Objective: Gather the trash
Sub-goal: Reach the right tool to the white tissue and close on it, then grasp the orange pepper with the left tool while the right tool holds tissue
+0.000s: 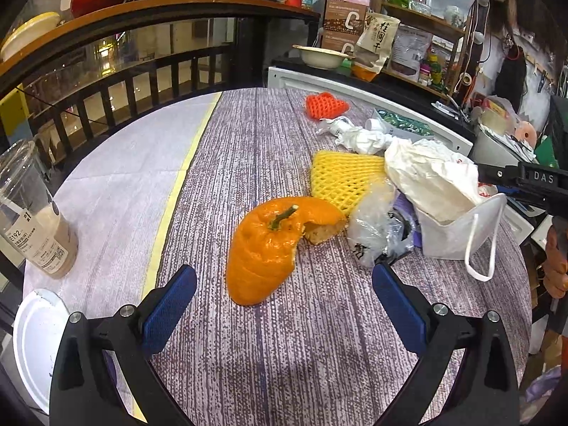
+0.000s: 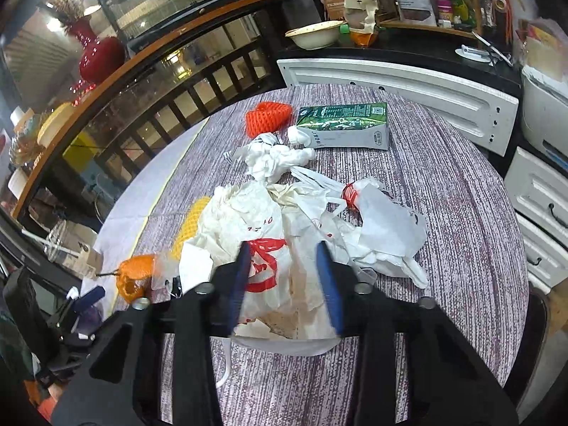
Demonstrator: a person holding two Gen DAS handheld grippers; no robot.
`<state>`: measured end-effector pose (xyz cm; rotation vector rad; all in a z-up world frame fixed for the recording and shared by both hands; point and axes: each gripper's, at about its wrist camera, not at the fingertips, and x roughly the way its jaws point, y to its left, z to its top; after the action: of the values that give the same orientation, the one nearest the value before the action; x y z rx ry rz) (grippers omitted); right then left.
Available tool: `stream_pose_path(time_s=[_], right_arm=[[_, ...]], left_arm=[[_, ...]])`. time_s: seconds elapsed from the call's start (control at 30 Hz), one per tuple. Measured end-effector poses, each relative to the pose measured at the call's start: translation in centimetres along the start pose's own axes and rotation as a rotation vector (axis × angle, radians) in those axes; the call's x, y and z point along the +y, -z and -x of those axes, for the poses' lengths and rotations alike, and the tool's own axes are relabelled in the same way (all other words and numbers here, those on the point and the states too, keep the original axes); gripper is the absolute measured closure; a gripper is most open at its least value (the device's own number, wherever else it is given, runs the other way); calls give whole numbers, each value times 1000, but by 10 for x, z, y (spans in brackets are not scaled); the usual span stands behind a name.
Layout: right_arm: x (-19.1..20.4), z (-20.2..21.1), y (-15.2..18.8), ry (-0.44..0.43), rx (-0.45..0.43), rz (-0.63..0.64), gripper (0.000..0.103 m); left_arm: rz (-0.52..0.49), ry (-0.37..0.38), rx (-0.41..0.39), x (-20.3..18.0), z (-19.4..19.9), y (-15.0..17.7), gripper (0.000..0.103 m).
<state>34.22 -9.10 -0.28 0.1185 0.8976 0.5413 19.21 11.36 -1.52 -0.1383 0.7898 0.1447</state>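
Trash lies on a round table (image 1: 284, 362). An orange peel (image 1: 264, 248) with a stem sits just ahead of my left gripper (image 1: 284, 269), which is open and holds nothing. Beyond the peel are a yellow foam net (image 1: 344, 177), a clear plastic bag (image 1: 372, 227), crumpled tissue (image 1: 362, 138) and a red foam net (image 1: 326, 105). My right gripper (image 2: 283, 248) is shut on a white paper bag (image 2: 262, 227) with red print; the bag fills the gap between its pads. A white face mask (image 1: 458, 238) lies under that bag. A green carton (image 2: 342, 124) lies at the far side.
A plastic cup (image 1: 39, 234) of milky drink and a white lid (image 1: 39, 337) stand at the table's left edge. A dark railing (image 1: 124, 81) runs behind the table on the left. White cabinet drawers (image 2: 539, 191) and a cluttered counter (image 2: 408, 39) close off the right and back.
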Motion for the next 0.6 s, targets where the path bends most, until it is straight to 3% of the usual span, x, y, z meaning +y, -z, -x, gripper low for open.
stream_pose_path(time_s=[0.17, 0.3, 0.47, 0.6], right_arm=[[4, 3, 2, -18, -19, 28, 96], [2, 18, -3, -53, -84, 21, 97], [7, 35, -12, -71, -133, 37, 97], [10, 45, -15, -69, -166, 56, 98]], left_arm=[[4, -25, 12, 4, -7, -4, 5], [11, -45, 7, 6, -12, -11, 9], [-32, -103, 25, 1, -26, -19, 21], [-50, -137, 47, 2, -36, -18, 40]])
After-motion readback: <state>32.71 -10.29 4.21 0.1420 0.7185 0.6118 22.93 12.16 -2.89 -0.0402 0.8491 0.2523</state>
